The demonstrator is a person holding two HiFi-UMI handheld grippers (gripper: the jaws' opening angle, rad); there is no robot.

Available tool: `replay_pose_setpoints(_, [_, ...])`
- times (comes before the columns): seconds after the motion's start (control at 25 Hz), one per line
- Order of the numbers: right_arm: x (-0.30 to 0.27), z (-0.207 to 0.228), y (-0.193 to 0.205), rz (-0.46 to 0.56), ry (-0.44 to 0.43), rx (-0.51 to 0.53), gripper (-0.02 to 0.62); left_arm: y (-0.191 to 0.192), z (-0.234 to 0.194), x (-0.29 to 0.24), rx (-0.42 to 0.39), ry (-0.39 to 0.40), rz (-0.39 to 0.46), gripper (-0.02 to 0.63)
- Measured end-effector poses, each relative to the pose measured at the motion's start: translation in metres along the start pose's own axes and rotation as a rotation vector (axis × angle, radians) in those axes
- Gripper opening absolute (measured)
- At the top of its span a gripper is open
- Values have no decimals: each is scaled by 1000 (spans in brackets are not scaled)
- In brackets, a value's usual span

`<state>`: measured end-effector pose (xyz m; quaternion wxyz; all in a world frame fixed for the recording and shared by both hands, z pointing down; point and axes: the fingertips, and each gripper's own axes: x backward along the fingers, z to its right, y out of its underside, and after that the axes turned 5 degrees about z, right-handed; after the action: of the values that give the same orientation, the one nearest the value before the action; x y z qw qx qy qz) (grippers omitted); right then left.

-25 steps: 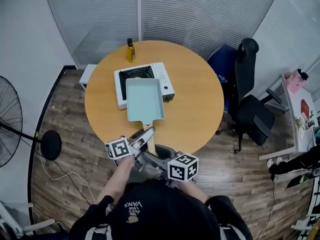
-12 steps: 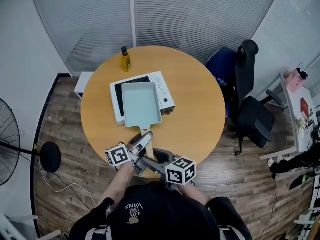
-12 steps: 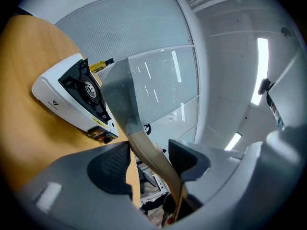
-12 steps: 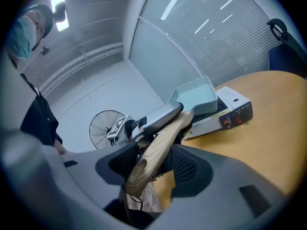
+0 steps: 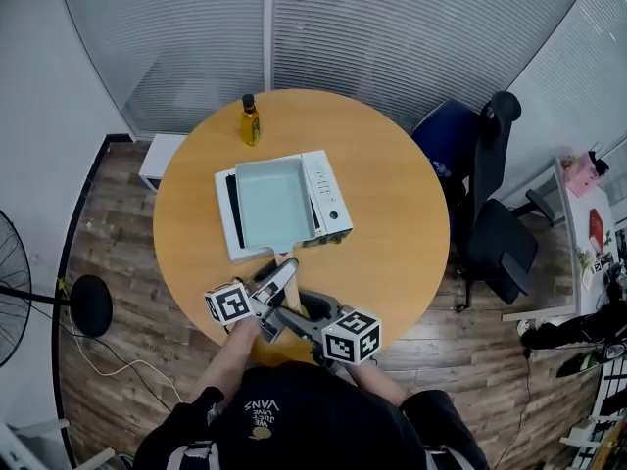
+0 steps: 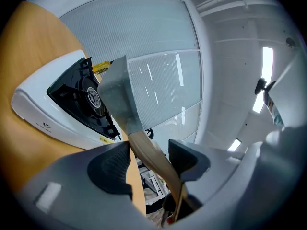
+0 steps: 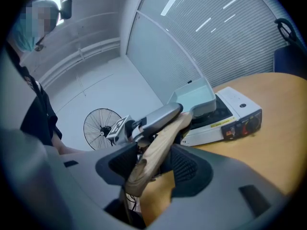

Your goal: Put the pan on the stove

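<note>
Between left gripper (image 6: 149, 163) and right gripper (image 7: 156, 164) fingers: handle (image 7: 158, 145), clamped by both. Pan (image 5: 274, 202) over stove (image 5: 328, 189); next lower, release.

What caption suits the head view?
Left gripper and right gripper hold the rectangular pan by its wooden handle over the portable stove on a round table.

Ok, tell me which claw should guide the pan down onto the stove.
Left, probably. The left claw grips the wooden handle nearer the pan, over the stove; the right claw holds only its tail end.
</note>
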<state>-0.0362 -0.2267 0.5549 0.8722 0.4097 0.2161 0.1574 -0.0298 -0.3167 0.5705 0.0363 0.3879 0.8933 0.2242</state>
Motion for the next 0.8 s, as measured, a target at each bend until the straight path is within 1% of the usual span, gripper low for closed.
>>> replay_pose_setpoints(0.08, [-6, 6, -2, -10, 4, 0, 212, -5, -5, -4, 9, 2, 4, 236])
replay_pose_setpoints(0.2, [-15, 15, -5, -26, 8, 4, 212, -10, -19, -7, 17, -17, 8, 236])
replay_pose_setpoints(0.48, [-31, 33, -10, -52, 14, 15, 212, -23, -37, -18, 38, 13, 33, 236])
replay_pose_setpoints(0.64, [-40, 40, -8, -61, 21, 9, 212, -26, -51, -17, 55, -23, 24, 238])
replay_pose_setpoints(0.8, [-44, 47, -9, -66, 29, -2, 212, -28, -60, -22, 65, -13, 22, 238])
